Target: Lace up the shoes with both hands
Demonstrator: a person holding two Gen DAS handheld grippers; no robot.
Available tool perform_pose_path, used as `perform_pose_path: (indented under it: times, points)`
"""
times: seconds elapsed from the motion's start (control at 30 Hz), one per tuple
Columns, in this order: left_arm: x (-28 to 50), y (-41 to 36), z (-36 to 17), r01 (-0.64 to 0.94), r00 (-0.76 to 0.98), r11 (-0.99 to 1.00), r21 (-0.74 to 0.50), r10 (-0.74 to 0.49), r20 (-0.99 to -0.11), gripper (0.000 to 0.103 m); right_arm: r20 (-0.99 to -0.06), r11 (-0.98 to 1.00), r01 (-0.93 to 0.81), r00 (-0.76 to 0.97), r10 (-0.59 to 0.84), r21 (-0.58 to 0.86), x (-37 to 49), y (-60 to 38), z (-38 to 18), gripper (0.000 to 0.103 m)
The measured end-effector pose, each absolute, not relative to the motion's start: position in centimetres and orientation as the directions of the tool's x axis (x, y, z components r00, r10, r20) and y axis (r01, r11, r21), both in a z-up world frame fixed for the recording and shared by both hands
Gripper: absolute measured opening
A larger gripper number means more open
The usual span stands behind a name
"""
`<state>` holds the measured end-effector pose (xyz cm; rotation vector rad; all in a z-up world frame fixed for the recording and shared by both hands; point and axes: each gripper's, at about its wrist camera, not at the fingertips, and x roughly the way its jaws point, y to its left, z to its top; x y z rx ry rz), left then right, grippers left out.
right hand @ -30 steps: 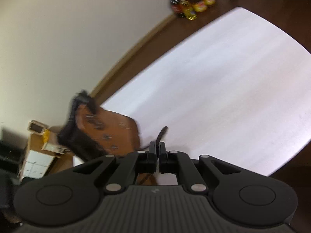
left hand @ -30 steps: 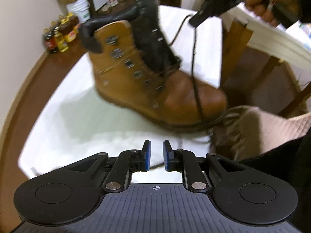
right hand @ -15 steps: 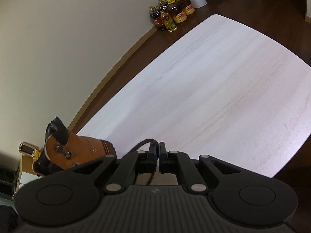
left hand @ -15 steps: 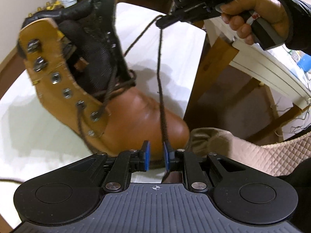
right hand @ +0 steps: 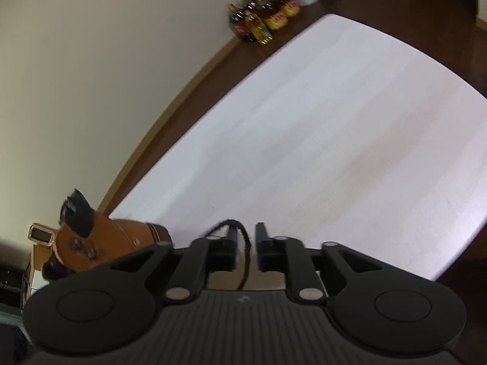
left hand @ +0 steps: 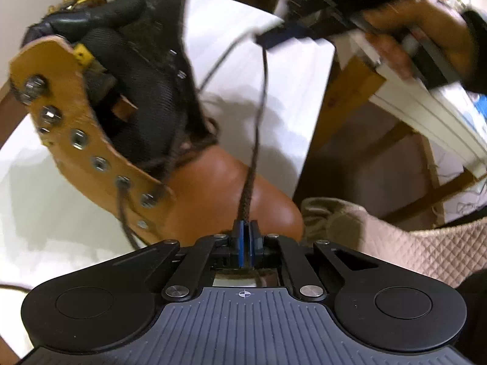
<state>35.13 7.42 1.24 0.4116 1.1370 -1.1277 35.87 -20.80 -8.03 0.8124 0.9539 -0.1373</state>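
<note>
Two grippers: both on one dark brown braided lace [left hand: 254,152]
Left gripper [left hand: 245,245]: jaws just closed, blue pads pinching the lace over the toe
Right gripper [right hand: 246,245]: jaws just been opening, now apart, lace hanging loose between them
Boot: tan leather lace-up boot [left hand: 213,194] sits on the white wooden table [left hand: 61,219], black tongue flopped open
Lace run: stretched between the two grippers
</note>
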Motion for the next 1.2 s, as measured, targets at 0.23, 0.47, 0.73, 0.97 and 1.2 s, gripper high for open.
perform_pose_path:
  times: [0.23,0.47,0.73,0.97,1.2]
  points:
    - [39.0,8.0,2.7,0.794,-0.076,0.463,-0.394,-0.567,-0.82,0.003,-0.688,0.584,0.395,0.569,0.45,0.709,29.8,-15.3,-8.8,0.019]
    - [41.1,8.4,2.6,0.765,-0.146,0.451,-0.46,-0.574,-0.806,0.003,-0.619,0.618,0.223,0.556,0.555,0.754,29.5,-6.6,-9.7,0.019]
    - [41.5,8.0,3.0,0.757,-0.182,0.429,-0.492,-0.585,-0.79,0.003,-0.667,0.746,0.095,0.532,0.522,0.66,31.3,-2.3,-10.5,0.021]
    - [41.6,7.8,3.2,0.745,-0.194,0.419,-0.519,-0.609,-0.769,0.003,-0.651,0.749,0.086,0.566,0.506,0.657,31.4,-1.7,-11.3,0.021]
    - [41.3,9.2,4.2,0.777,-0.163,0.405,-0.482,-0.61,-0.776,0.006,-0.579,0.61,0.2,0.627,0.521,0.767,29.8,-3.7,-10.9,0.003]
